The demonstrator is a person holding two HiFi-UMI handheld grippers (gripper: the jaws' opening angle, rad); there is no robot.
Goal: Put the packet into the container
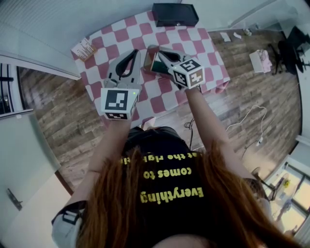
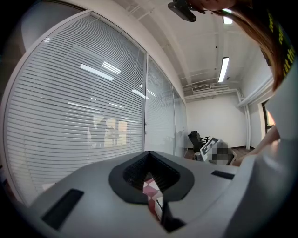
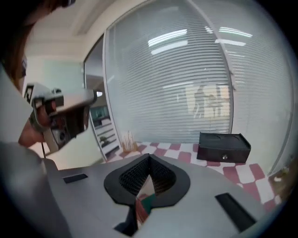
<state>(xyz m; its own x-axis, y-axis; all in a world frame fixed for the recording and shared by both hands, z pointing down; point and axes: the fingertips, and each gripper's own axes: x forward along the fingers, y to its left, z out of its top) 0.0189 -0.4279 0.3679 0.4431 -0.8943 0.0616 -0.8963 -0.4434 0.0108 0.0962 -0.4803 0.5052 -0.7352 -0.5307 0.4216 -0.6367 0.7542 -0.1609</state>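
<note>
The packet [image 1: 149, 62], shiny with green and red print, hangs above the red-and-white checked table [image 1: 206, 46]. My right gripper [image 1: 156, 54] is shut on it. In the right gripper view the packet [image 3: 145, 204] shows as a foil strip pinched between the closed jaws of the right gripper [image 3: 149, 159]. The black container [image 1: 175, 14] stands at the table's far edge, beyond both grippers, and appears closed in the right gripper view [image 3: 223, 148]. My left gripper [image 1: 132, 52] hovers just left of the packet, shut and holding nothing. The left gripper view shows only checked cloth through the left gripper [image 2: 149, 154].
A small orange-and-white pack [image 1: 85, 48] lies on the table's far left corner. Wooden floor surrounds the table. Glass walls with blinds stand behind it. Papers and a pink item [image 1: 261, 60] lie on the floor at the right.
</note>
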